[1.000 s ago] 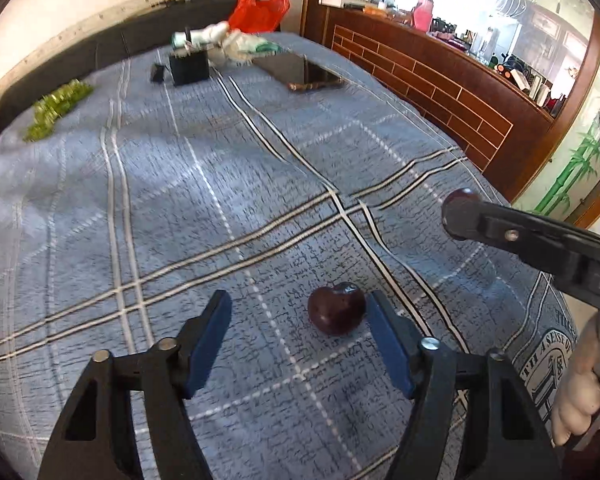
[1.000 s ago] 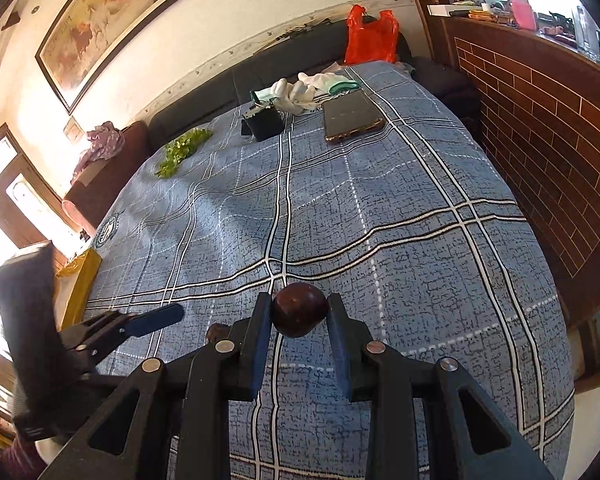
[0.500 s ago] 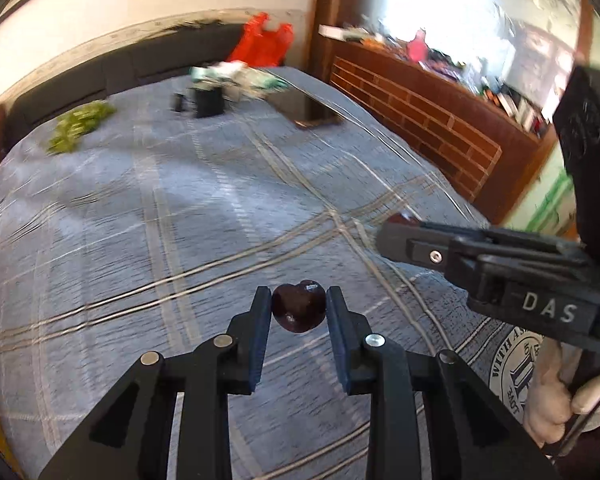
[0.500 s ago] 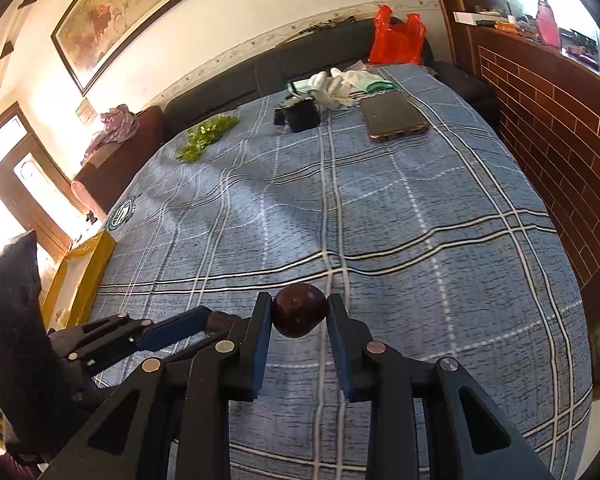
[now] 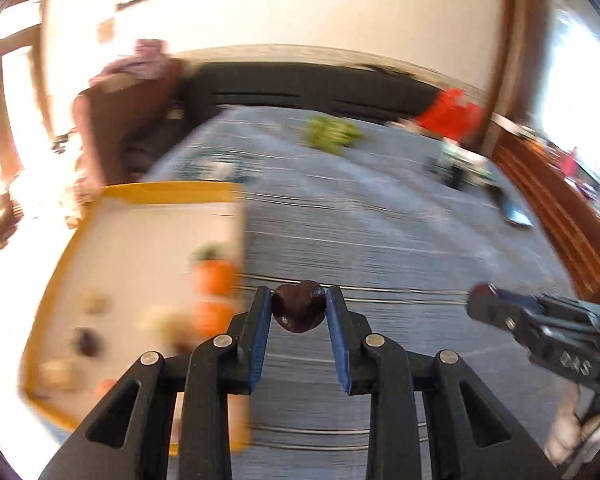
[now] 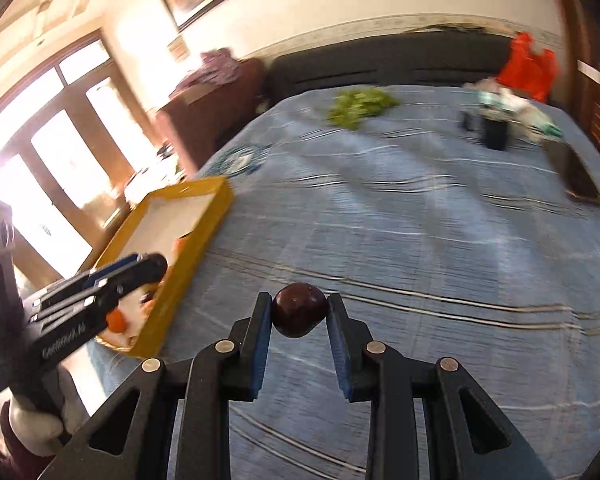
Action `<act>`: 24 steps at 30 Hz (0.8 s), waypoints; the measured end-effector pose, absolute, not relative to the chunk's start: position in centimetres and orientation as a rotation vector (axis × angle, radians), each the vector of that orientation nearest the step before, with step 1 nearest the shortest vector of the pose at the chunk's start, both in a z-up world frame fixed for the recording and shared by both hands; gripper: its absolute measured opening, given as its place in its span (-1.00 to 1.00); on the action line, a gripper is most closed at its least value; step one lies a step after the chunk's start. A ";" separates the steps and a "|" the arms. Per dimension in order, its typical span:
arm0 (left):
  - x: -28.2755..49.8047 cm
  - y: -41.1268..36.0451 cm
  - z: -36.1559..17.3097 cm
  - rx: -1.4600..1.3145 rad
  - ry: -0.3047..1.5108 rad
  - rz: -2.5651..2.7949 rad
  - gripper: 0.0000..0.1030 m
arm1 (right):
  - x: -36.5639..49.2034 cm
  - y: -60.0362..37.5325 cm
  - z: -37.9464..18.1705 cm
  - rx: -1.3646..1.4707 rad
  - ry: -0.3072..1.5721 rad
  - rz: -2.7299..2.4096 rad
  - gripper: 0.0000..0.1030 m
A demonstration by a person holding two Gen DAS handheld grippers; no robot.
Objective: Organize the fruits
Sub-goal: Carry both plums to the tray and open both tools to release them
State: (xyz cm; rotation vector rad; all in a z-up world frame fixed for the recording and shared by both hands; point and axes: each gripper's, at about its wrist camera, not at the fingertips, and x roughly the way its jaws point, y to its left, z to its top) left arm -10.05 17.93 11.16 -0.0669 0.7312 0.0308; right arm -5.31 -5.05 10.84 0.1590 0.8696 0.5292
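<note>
My left gripper (image 5: 299, 307) is shut on a dark red plum (image 5: 299, 309), held above the blue plaid cloth just right of the yellow tray (image 5: 148, 191). My right gripper (image 6: 299, 311) is shut on a second dark red plum (image 6: 299, 309), held over the cloth to the right of the same tray (image 6: 196, 227). The tray holds orange fruits (image 5: 214, 278), a dark fruit (image 5: 87, 342) and pale blurred pieces. In the right wrist view the left gripper (image 6: 148, 264) hangs over the tray's near end. The right gripper shows at the right of the left wrist view (image 5: 482, 300).
Green grapes (image 6: 360, 106) lie at the far side of the cloth. A black box (image 6: 496, 132), a phone (image 6: 576, 174), white cloths and a red bag (image 6: 528, 66) sit at the far right. A dark sofa runs behind. Both views are motion-blurred.
The left gripper closed on the plum on the cloth, lifted it and swung left toward the yellow tray. The right gripper, still holding its plum, also swung left.
</note>
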 end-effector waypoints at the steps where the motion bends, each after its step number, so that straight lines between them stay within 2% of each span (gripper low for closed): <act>1: -10.3 19.8 11.3 -0.073 0.726 0.080 -0.47 | -5.2 -2.7 10.8 0.139 0.879 0.567 -0.40; 11: -11.7 30.5 9.8 -0.145 0.727 0.322 -0.46 | -4.1 12.2 10.4 0.049 0.926 0.768 -0.39; 24: -11.0 34.1 7.2 -0.214 0.775 0.379 -0.46 | -0.2 21.6 8.6 -0.032 0.964 0.793 -0.39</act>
